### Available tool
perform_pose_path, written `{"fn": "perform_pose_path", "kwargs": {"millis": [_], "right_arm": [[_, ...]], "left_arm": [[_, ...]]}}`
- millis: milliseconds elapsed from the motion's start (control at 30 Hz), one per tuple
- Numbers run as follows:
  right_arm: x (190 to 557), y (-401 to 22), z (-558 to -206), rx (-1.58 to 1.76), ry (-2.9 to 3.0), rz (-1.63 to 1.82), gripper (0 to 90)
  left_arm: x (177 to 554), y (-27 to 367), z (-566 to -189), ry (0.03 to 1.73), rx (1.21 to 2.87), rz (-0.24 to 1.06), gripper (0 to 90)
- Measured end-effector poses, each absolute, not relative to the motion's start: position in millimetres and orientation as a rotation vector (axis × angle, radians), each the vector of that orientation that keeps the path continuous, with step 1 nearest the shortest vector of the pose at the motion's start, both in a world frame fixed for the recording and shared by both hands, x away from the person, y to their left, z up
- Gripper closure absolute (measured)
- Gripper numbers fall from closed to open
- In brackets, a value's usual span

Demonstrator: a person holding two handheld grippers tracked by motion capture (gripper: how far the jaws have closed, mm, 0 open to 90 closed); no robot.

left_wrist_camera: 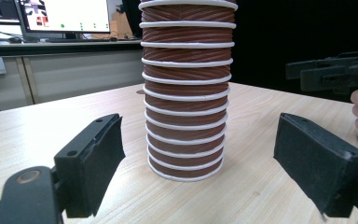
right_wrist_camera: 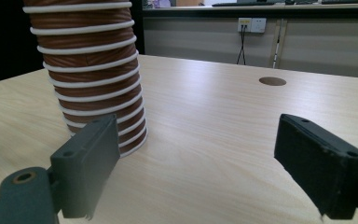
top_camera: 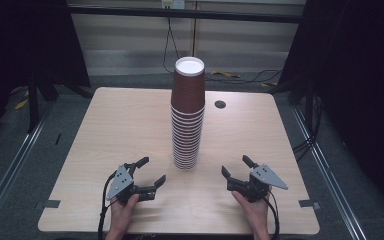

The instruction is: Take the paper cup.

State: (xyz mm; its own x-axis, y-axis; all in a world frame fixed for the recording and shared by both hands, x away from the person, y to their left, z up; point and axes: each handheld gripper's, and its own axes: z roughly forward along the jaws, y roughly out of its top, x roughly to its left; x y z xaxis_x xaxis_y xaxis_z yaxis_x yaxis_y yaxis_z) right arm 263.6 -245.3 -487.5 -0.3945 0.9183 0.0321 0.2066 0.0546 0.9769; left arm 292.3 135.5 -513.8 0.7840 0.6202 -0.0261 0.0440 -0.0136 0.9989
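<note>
We see a tall stack of brown paper cups (top_camera: pixel 187 115) standing upside down near the middle of the table (top_camera: pixel 105 135). Toward the near edge we hold the left gripper (top_camera: pixel 151 172) and the right gripper (top_camera: pixel 236 167), one on each side of the stack. Both have their jaws spread apart, grasping nothing and clear of the cups.

Left gripper (top_camera: pixel 149 172) gaping, right gripper (top_camera: pixel 235 167) gaping

No legible text, label or number on any surface.
</note>
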Motion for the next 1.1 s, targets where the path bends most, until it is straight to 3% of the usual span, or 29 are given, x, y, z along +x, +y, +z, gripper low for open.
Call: {"fn": "perform_pose_path", "kwargs": {"millis": [333, 900, 967, 1100], "right_arm": [[265.6, -238.3, -465.2, 1.081, 1.796, 1.568, 19.8], [280.4, -226.5, -427.1, 1.043, 1.908, 1.625, 19.4], [282.5, -225.4, -422.1, 1.019, 1.925, 1.620, 25.5], [284.3, -222.3, -411.3, 0.967, 1.942, 1.660, 26.7]], "left_arm": [[293.0, 136.8, -513.5, 0.536, 1.545, 0.507, 15.5], [291.5, 136.8, -514.4, 0.552, 1.522, 0.489, 15.5], [290.9, 137.8, -514.8, 0.554, 1.508, 0.498, 15.6], [290.4, 138.4, -515.4, 0.565, 1.488, 0.506, 15.7]]}}
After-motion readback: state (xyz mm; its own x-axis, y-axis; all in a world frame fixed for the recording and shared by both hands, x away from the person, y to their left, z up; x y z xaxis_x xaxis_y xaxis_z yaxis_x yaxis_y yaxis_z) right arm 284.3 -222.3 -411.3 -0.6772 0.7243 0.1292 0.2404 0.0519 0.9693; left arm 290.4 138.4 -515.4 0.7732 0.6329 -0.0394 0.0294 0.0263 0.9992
